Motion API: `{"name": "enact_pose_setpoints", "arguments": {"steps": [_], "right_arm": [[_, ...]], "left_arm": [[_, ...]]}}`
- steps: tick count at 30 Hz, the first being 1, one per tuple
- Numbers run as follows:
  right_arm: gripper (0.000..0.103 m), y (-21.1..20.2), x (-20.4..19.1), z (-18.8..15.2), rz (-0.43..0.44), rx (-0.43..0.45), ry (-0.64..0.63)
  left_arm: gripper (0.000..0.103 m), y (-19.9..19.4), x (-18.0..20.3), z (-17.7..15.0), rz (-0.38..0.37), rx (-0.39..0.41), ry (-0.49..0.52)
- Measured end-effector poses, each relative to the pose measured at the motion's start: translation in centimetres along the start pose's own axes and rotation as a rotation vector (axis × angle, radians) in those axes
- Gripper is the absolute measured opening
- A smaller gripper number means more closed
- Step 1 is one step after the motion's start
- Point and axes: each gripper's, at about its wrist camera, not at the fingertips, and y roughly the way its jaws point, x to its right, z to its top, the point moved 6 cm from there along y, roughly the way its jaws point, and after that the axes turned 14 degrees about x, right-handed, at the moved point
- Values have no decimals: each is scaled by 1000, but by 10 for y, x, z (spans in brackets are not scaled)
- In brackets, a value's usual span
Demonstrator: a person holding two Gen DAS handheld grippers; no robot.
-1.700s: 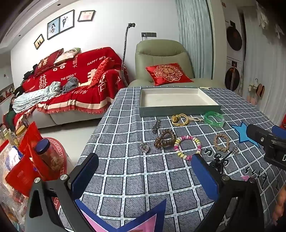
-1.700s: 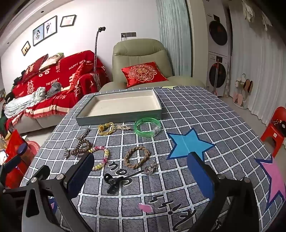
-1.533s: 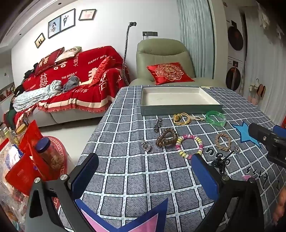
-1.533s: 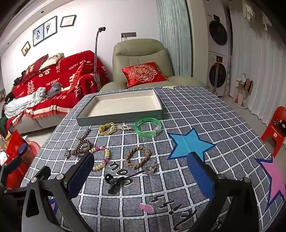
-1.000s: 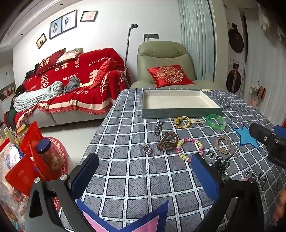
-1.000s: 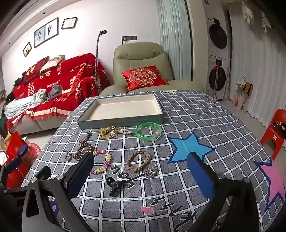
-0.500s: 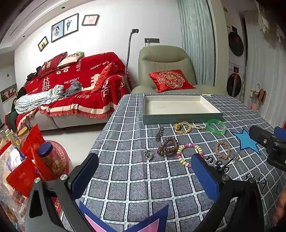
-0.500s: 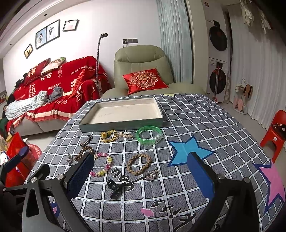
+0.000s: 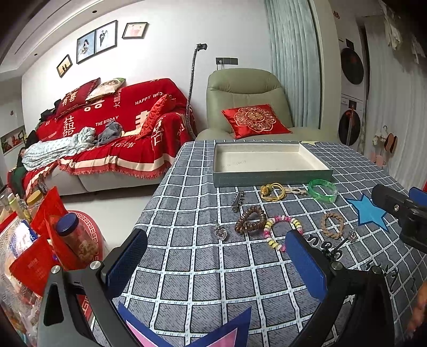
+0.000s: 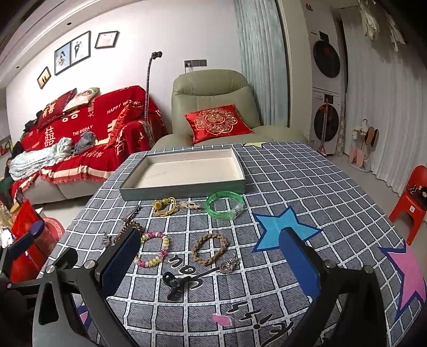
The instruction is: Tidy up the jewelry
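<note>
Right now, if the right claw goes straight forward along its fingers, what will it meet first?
Probably the brown braided rope bracelet on the checked tablecloth, lying almost centred ahead of the open right claw. The small silver charm lies just right; depth is unclear.

Both views are evenly and brightly lit, indoor, diffuse; no single source can be located. Recessed ceiling spots (image 9: 94, 4) are seen as small dots, without glare. Only soft, short shadows are cast beneath the jewelry on the table (image 10: 307, 192). Strong fisheye bending is noted: the curtain (image 9: 291, 66) and wall lines are curved, and corners are vignetted to black. Focus is held sharp across the table; no motion blur is seen. The washer alcove (image 10: 327, 61) is rendered dimmer.
</note>
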Motion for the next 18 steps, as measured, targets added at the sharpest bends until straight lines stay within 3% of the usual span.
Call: {"name": "enact_pose_setpoints", "arguments": {"steps": [18], "right_arm": [[103, -1, -1, 1, 0, 2, 2]], "left_arm": [[103, 0, -2, 0, 4, 0, -13]]}}
